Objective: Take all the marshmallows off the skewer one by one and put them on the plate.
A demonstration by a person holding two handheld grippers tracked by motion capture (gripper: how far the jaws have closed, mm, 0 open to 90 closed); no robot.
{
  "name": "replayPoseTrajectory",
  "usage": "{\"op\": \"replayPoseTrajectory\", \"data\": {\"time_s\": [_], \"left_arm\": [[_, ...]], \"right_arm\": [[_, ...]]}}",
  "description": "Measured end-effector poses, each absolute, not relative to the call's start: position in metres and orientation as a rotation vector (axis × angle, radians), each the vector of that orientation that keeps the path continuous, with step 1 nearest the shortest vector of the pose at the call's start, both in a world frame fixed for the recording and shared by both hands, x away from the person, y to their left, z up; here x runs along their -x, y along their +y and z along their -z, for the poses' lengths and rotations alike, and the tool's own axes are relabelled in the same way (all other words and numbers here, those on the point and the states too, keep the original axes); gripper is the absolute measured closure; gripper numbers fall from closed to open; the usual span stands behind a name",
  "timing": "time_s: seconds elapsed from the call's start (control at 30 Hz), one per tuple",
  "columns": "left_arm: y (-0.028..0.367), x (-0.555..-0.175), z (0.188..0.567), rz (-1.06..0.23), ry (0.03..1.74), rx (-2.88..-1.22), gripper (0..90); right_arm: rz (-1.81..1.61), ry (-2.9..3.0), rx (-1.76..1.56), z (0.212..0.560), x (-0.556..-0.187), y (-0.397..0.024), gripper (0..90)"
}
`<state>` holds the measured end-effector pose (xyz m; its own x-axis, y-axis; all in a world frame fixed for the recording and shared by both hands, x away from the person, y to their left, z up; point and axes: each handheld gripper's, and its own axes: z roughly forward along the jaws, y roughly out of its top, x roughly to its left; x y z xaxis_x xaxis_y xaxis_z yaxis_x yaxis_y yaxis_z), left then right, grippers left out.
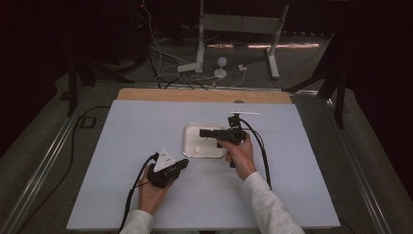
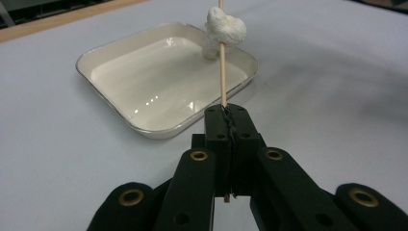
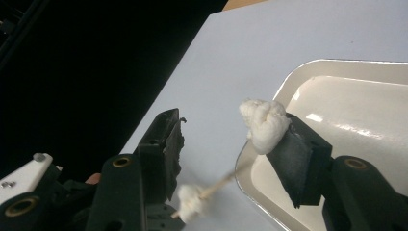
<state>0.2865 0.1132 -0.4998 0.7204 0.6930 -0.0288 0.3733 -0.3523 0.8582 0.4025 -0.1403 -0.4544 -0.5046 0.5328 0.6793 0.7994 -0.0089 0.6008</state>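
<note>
My left gripper [image 2: 226, 113] is shut on the lower end of a thin wooden skewer [image 2: 223, 72]. A white, soft lump [image 2: 223, 29] is threaded on the skewer, which points toward a shallow cream tray [image 2: 144, 130]. In the high view the left gripper [image 1: 184, 164] sits just in front of the tray [image 1: 187, 131], near its front left corner. My right gripper [image 1: 203, 132] hovers over the tray with its jaws apart. A second white lump [image 3: 263, 122] clings to the pad of one right finger and does not touch the other. Below the right gripper [image 3: 226, 130], the skewer's lump [image 3: 192, 202] looks blurred.
The tray rests mid-table on a pale board [image 1: 122, 146] with a wooden strip [image 1: 204, 95] along its far edge. A thin white stick [image 1: 246, 113] lies behind the right gripper. Stand legs and cables [image 1: 195, 68] cover the floor beyond the table.
</note>
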Motion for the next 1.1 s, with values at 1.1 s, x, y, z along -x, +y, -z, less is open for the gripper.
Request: {"op": "replayPoseTrajectory", "data": {"time_s": [1.1], "left_arm": [[0.120,-0.292,0.502,-0.460,0.920,-1.957,90.0]], "right_arm": [[1.435,-2.004,1.382,0.462,-0.393,-0.142,43.9]]}}
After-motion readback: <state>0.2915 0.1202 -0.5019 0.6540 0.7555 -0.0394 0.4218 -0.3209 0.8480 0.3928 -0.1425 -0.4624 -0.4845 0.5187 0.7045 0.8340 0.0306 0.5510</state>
